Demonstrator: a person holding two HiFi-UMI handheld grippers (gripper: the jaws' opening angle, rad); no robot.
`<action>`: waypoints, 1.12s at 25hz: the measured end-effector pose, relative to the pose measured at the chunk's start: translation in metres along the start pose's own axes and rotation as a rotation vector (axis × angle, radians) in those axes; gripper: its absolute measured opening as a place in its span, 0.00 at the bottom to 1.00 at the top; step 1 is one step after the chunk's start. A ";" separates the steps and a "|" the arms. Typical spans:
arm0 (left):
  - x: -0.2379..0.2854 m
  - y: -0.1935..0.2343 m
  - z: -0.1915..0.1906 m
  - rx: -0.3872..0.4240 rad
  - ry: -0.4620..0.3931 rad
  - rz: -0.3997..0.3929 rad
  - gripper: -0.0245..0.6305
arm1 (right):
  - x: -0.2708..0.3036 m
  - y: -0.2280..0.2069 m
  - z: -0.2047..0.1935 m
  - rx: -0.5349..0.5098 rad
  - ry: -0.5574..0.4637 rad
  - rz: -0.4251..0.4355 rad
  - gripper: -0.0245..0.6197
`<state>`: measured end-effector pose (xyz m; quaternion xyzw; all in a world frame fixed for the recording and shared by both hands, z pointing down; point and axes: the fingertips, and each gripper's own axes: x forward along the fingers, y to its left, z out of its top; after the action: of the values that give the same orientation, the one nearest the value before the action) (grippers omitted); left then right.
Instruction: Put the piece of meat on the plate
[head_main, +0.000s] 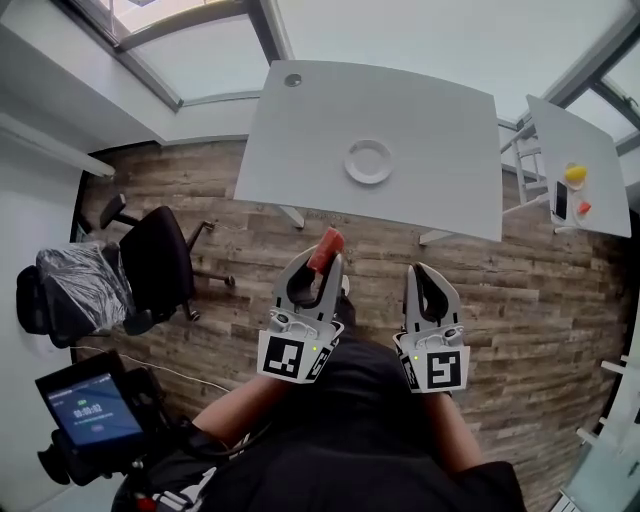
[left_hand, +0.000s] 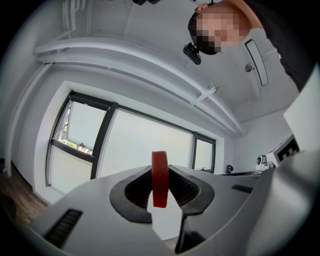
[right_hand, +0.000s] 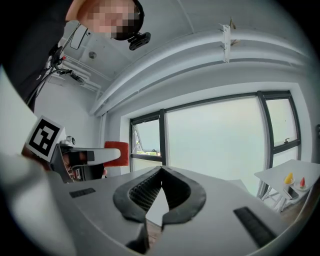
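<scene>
The left gripper (head_main: 318, 268) is clamped on the red piece of meat (left_hand: 160, 180), which stands upright between its pads over the wooden floor (head_main: 540, 290), short of the table's (head_main: 300, 140) near edge. Beside it, the right gripper (right_hand: 161, 172) is closed and empty. The white plate (head_main: 369, 161) sits mid-table with bare top around it. An office chair (head_main: 155, 260) stands off left.

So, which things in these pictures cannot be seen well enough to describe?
- The piece of meat: head view, lower part hidden inside the left claw.
- The yellow and red items on the side table: head view, too small to name.
- The device screen text: head view, too small.
</scene>
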<state>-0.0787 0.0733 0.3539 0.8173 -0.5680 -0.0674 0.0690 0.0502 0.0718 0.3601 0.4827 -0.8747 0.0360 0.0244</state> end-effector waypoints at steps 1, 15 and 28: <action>0.008 0.008 0.002 -0.001 -0.001 -0.004 0.18 | 0.010 -0.003 0.002 0.003 -0.003 -0.005 0.04; 0.094 0.084 0.008 0.018 0.030 -0.005 0.18 | 0.122 -0.023 0.008 -0.002 0.017 -0.042 0.04; 0.148 0.080 -0.033 -0.016 0.083 0.026 0.18 | 0.141 -0.066 0.022 -0.029 0.005 -0.004 0.04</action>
<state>-0.0949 -0.0915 0.3968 0.8114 -0.5747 -0.0372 0.0999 0.0314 -0.0838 0.3515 0.4841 -0.8740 0.0247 0.0337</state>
